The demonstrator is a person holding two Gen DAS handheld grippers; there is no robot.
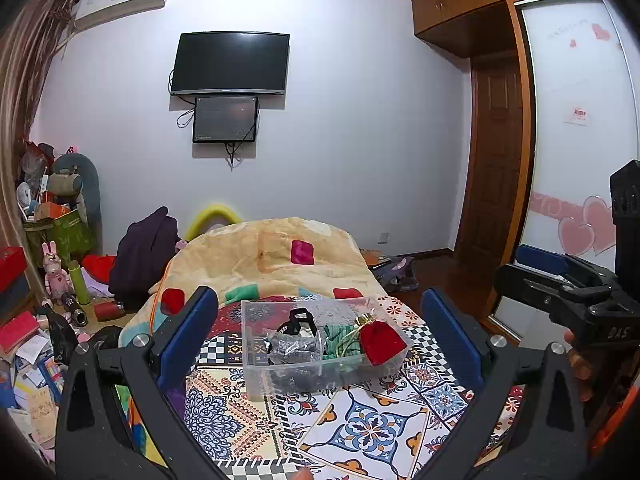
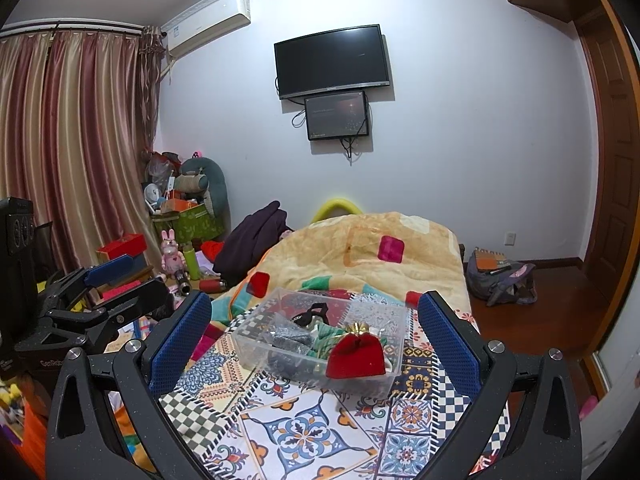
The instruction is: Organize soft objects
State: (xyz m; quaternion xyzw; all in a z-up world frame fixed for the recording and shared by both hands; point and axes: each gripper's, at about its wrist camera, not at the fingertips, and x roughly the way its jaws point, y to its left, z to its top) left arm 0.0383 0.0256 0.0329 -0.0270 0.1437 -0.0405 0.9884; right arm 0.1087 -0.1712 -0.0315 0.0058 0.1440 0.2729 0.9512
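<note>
On the patterned bedspread [image 1: 372, 420], dead ahead at twelve o'clock of both wrist cameras, sits a clear plastic bin [image 1: 256, 360] — and the soft things appear to be in it already. A red velvet drawstring pouch [image 1: 380, 342] with a gold tie leans at the bin's near right corner, about four o'clock from the bin's centre. Beside it, toward nine o'clock, lies a green striped cloth [image 1: 338, 340], then a dark sparkly pouch [image 1: 294, 346], and at the far side a black item with a loop [image 1: 298, 320] that I cannot identify more closely.

The left gripper [image 1: 320, 360] has its jaws spread wide, blue pads framing the bin, with nothing between them. The right gripper [image 2: 314, 356] is likewise spread and empty; in the left view it also shows at three o'clock, held in a hand.

No loose small soft item shows on the bedspread around the bin; the beige blanket [image 1: 280, 256] bunched behind it at twelve o'clock is the only other soft thing on the bed. My judgement — the collecting looks finished or nearly so, with at most tidying the pouch, which rides up against the rim, left to do.
</note>
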